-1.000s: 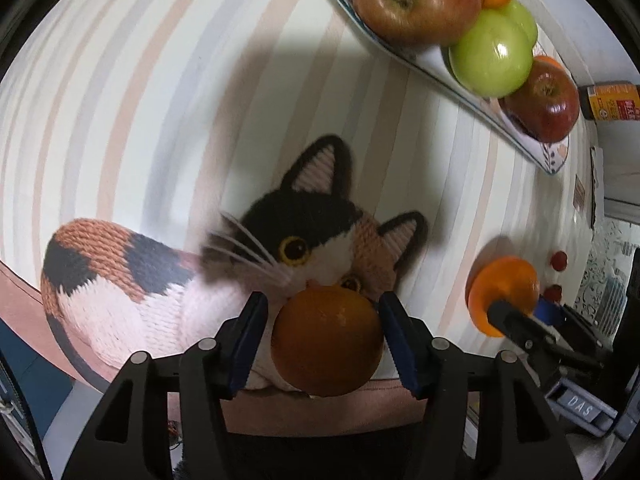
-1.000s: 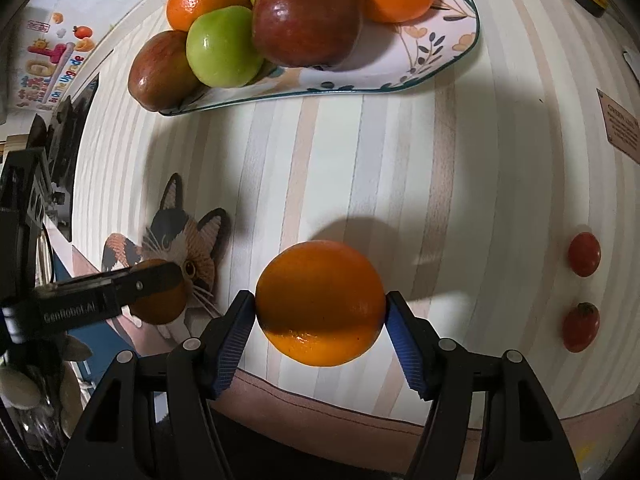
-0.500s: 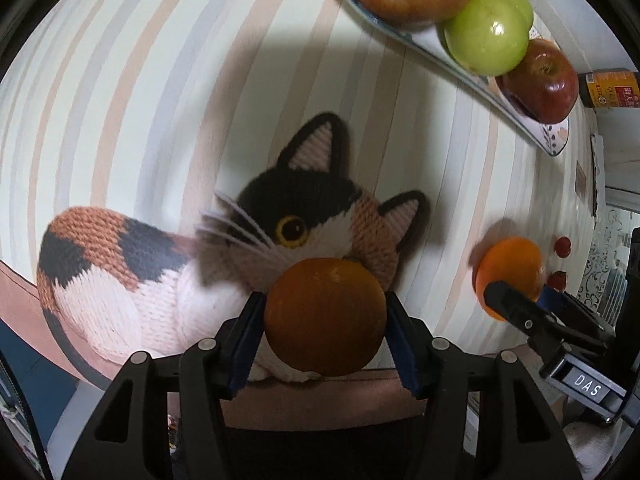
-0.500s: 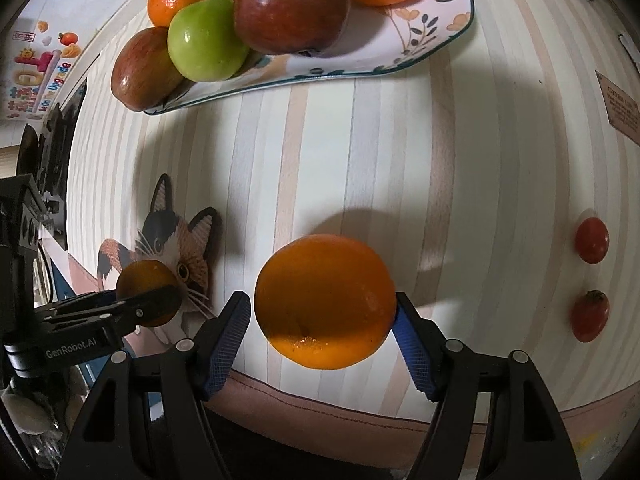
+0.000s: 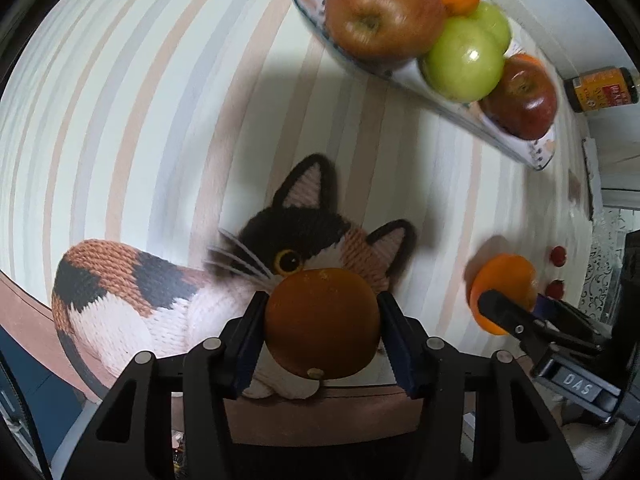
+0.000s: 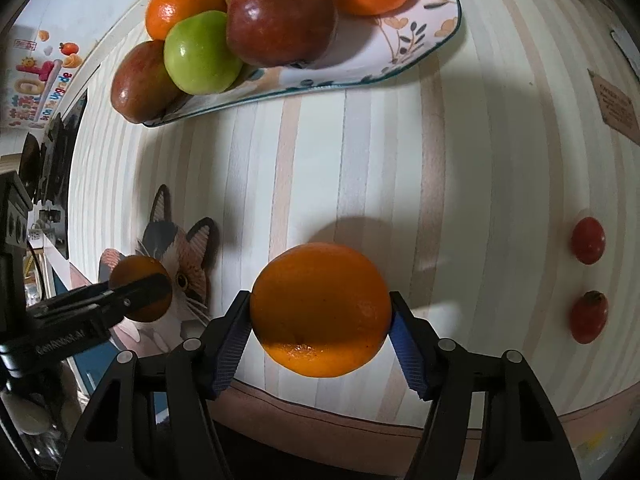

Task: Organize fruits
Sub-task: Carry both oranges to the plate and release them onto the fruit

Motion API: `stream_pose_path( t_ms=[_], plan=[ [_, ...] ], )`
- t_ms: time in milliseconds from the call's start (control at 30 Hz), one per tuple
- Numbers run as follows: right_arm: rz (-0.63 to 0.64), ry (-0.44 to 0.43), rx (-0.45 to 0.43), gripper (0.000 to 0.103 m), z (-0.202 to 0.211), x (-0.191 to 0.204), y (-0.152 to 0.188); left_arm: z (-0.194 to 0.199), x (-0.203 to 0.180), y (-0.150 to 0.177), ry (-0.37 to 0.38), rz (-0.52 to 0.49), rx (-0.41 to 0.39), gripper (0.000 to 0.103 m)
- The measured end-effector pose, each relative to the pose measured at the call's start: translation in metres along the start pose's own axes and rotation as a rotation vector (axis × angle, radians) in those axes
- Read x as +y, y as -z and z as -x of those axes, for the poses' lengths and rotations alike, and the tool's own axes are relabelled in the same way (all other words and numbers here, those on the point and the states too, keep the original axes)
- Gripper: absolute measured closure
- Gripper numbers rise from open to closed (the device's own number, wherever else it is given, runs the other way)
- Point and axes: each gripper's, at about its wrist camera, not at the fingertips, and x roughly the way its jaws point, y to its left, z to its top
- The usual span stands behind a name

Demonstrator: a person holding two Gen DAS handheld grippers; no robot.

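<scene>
My left gripper [image 5: 322,330] is shut on a dark orange [image 5: 322,322] and holds it above the cat picture on the striped cloth. My right gripper [image 6: 320,330] is shut on a brighter orange [image 6: 320,308] above the cloth near its front edge. The same orange [image 5: 502,292] shows at the right in the left wrist view. A patterned plate [image 6: 400,44] at the back holds red apples [image 6: 280,20], green apples [image 6: 198,54] and oranges [image 6: 184,4]. Two small red fruits [image 6: 587,240] lie on the cloth to the right.
A calico cat picture [image 5: 168,288] is printed on the striped tablecloth [image 5: 120,120]. A small jar [image 5: 604,89] lies beyond the plate at the far right. A brown tag [image 6: 616,106] lies at the right. The table's front edge runs just below both grippers.
Both grippers have risen and moved toward the plate, each still holding its orange. The plate of fruit looks nearer and larger in both views.
</scene>
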Motion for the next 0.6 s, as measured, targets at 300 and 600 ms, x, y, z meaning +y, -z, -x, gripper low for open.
stream_pose_path(
  t_ms=[300,600],
  plan=[
    [-0.016,-0.068,-0.12,0.035,0.062,-0.003,-0.029,0.075,-0.006,-0.028,0.126,-0.002,-0.098,0.051],
    [-0.15,-0.027,-0.225,0.035,0.084,-0.042,-0.089,0.117,0.01,-0.102,0.136,0.009,-0.202,0.051]
  ],
)
